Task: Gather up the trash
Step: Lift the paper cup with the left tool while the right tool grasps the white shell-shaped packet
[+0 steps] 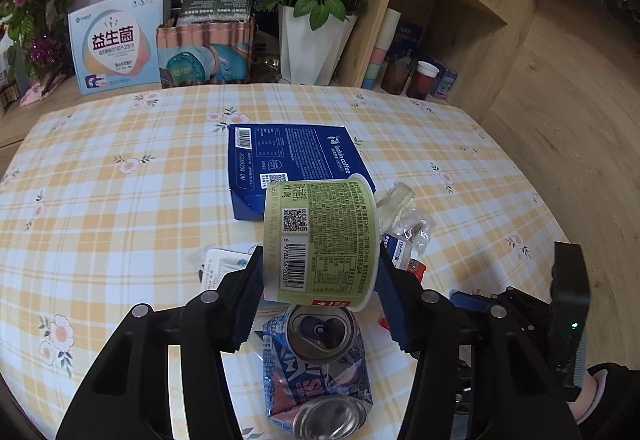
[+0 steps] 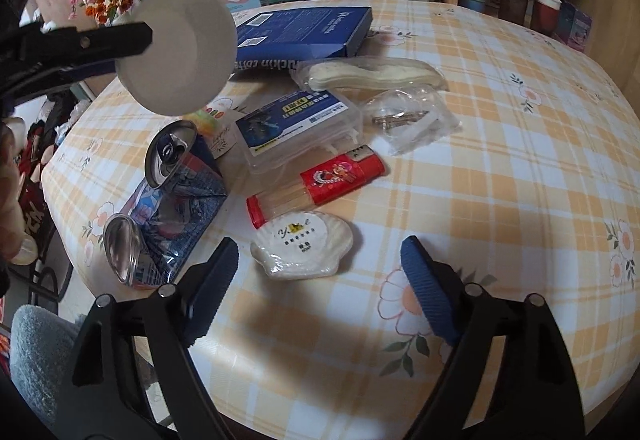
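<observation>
Crushed can [image 1: 316,368] lies on the worktop [image 1: 120,208] just below the green cup [image 1: 320,240] clamped in the left gripper [image 1: 318,296]; lift it level, while the right gripper [image 2: 316,280] hangs wide, empty.

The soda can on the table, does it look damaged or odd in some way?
Yes. The soda can lies on its side on the checked tablecloth, crushed and folded in the middle, so its opened top and its base both tilt upward. No spilled liquid shows around it.
</observation>
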The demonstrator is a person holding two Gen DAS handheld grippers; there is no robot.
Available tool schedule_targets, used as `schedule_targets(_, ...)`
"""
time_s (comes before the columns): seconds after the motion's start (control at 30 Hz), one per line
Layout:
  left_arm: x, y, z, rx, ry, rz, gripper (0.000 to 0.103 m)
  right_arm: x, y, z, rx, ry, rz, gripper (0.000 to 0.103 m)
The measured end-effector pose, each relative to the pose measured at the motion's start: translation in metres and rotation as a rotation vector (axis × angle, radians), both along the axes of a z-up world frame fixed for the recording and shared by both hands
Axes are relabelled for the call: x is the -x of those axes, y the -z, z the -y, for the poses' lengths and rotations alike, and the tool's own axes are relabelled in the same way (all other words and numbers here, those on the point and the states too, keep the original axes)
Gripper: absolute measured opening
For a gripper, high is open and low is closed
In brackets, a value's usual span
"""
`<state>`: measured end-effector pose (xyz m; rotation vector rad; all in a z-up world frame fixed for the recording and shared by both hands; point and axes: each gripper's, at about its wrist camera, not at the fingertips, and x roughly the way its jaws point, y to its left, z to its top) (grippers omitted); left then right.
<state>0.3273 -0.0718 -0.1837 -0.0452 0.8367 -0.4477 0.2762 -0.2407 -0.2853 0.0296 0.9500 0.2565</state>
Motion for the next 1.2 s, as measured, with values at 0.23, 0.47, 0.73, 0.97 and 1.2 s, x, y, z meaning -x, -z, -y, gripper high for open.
schedule_targets(0.23,0.018,-0.011,-0.015,0.014,-0.031,0.027,0.052,-0.003,-0.001,-0.014,0.086,-0.034,-0.005,0.055)
schedule_targets(0.47,0.04,-0.018,-0.024,0.017,-0.038,0.048,0.052,0.008,-0.007,-0.015,0.058,-0.038,0.0,0.055)
schedule_targets(0.73,0.069,-0.027,-0.032,0.016,-0.05,0.072,0.052,0.024,-0.024,-0.019,0.042,-0.04,0.037,0.055)
schedule_targets(0.97,0.095,-0.038,-0.045,0.013,-0.08,0.092,0.052,0.042,-0.045,-0.021,0.038,-0.04,0.079,0.055)
schedule_targets(1.2,0.129,-0.048,-0.058,0.026,-0.105,0.107,0.052,0.066,-0.064,-0.022,0.023,-0.04,0.118,0.055)
